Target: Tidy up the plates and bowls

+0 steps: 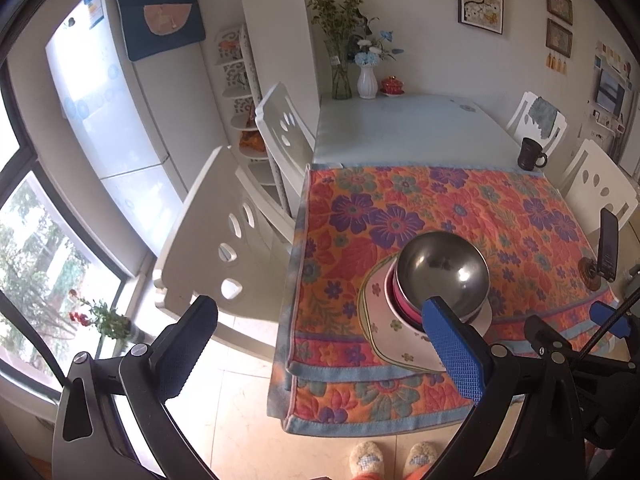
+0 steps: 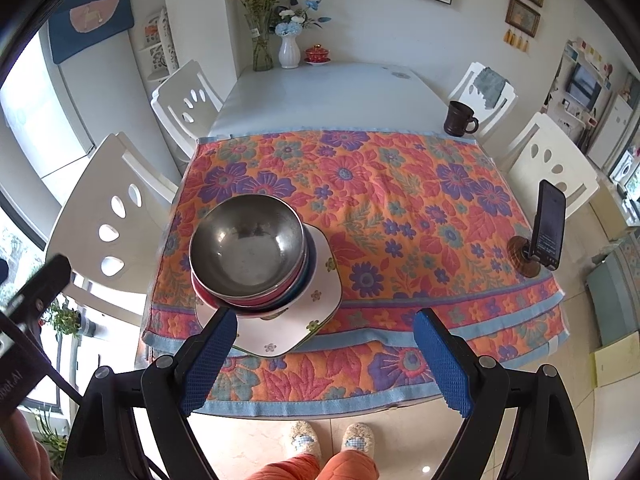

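1. The left gripper (image 1: 320, 344) is hanging with its fingers spread wide and nothing between them; its textured blue pad (image 1: 456, 354) is sitting in front of the stack's near edge in the left wrist view, though contact cannot be judged.
2. The right gripper (image 2: 324, 364) is likewise standing released and empty, its pads apart above the table's near edge, the left one close to the stack's near side.
3. The steel bowl (image 2: 246, 246) is sitting on top of the pile, round, deep and shiny, reflecting the room.
4. Beneath it, coloured bowls (image 2: 256, 304) are nesting, showing only pink, red and blue rims, so their number is hard to tell.
5. The floral plates (image 2: 320, 300) are carrying the bowls: glossy white, squarish with rounded corners, at least two, turned slightly askew of each other.
6. The whole stack is resting near the front left of the quilted flowered cloth (image 2: 400, 208), which is soft and draping over the table edge.
7. Risk, as a judgement: the pile is tall and close to the edge, so a bumping finger could slide the smooth bowls off centre or tip them; snagging the cloth could drag the stack floorward.
8. Farther off, a dark mug (image 2: 460, 119) and a propped phone (image 2: 549, 229) are standing well apart from the stack.
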`<state>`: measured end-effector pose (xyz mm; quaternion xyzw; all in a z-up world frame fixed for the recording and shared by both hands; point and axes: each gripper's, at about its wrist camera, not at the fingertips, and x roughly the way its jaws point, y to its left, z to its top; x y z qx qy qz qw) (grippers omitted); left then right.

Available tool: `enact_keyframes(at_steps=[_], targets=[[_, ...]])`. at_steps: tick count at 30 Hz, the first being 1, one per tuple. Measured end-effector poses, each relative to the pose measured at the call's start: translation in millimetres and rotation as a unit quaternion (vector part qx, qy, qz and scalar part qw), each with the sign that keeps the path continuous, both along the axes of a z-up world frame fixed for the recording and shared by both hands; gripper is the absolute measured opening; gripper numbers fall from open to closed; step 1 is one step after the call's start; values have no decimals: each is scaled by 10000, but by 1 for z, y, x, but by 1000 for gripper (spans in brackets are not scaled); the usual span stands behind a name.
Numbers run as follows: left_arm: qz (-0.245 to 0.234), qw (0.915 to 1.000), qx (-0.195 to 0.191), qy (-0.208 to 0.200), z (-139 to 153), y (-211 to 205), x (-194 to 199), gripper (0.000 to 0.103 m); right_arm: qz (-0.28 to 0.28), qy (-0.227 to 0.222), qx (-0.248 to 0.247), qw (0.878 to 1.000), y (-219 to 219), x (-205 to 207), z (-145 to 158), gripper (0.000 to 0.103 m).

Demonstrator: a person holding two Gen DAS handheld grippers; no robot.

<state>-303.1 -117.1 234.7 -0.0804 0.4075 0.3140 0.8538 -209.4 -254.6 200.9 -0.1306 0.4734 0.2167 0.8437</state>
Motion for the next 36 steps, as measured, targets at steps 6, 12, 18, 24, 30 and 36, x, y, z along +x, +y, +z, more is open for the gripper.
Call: enact_keyframes(at_steps=[6, 12, 18, 24, 30, 36], targets=[[-58, 9999, -100, 22, -2, -1, 2, 102, -30, 21, -12, 10000, -2, 1, -1, 88], [-104, 9997, -206, -1, -1, 0, 3, 102, -58, 28, 60, 10000, -3, 1, 0, 88], [-115, 9998, -152, -13, -2, 1, 4, 102, -37, 22, 12, 10000, -1, 2, -1, 88], [-220, 9996, -186, 33, -4, 1, 7, 102, -6, 31, -6, 10000, 1, 3, -2, 88], [-213, 9996, -193, 21, -4, 3, 9, 102, 49, 43, -10, 10000, 6, 5, -3, 88], [-220, 9996, -189, 35, -6, 5, 10, 102, 74, 84, -25, 9999, 9, 8, -7, 88]])
